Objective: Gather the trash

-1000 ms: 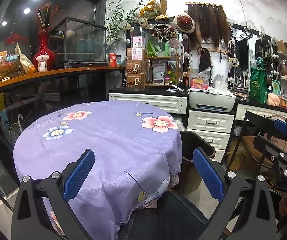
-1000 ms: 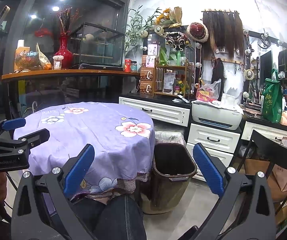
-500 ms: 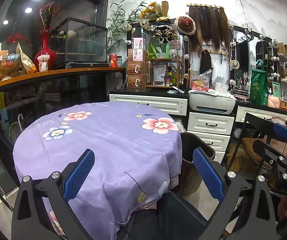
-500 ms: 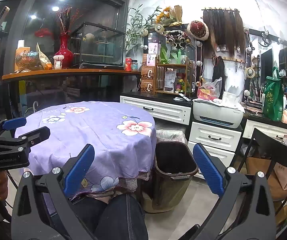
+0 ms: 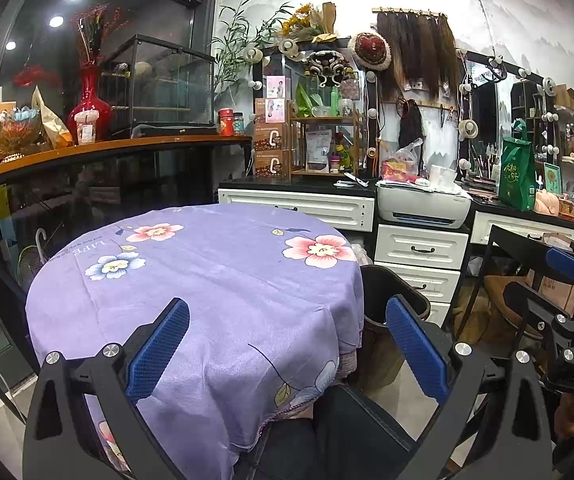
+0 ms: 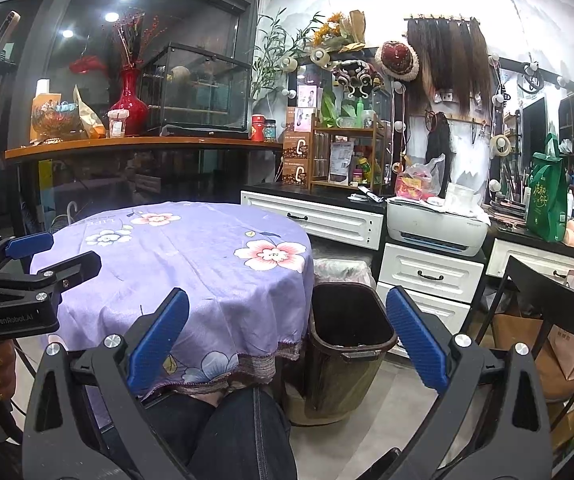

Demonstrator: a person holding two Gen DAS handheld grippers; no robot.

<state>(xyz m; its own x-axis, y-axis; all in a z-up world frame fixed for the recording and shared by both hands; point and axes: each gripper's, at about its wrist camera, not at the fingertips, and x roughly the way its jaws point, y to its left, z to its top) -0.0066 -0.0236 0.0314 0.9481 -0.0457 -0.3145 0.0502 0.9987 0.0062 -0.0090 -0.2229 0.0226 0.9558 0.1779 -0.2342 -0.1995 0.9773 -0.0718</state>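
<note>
Trash itself is nowhere to be made out: the round table under its purple flowered cloth [image 5: 215,280] lies bare ahead of the left gripper [image 5: 287,344], whose blue-padded fingers [image 5: 159,348] stand spread wide around nothing. The dark brown plastic waste bin [image 6: 349,344] sits on the floor just beside the table, between the spread, empty fingers of the right gripper [image 6: 287,340] in its own view, likely set there so scraps can be dropped in straight off the table edge. Only a dark interior shows; what the bin holds cannot be told. Beyond the fingertips, a white printer [image 6: 437,226] rests on white drawers, and a black chair [image 6: 555,312] stands off the right finger. Below the fingers, the person's dark-trousered knee [image 6: 247,432] suggests they are seated. The floor beneath the table is hidden by the cloth.
</note>
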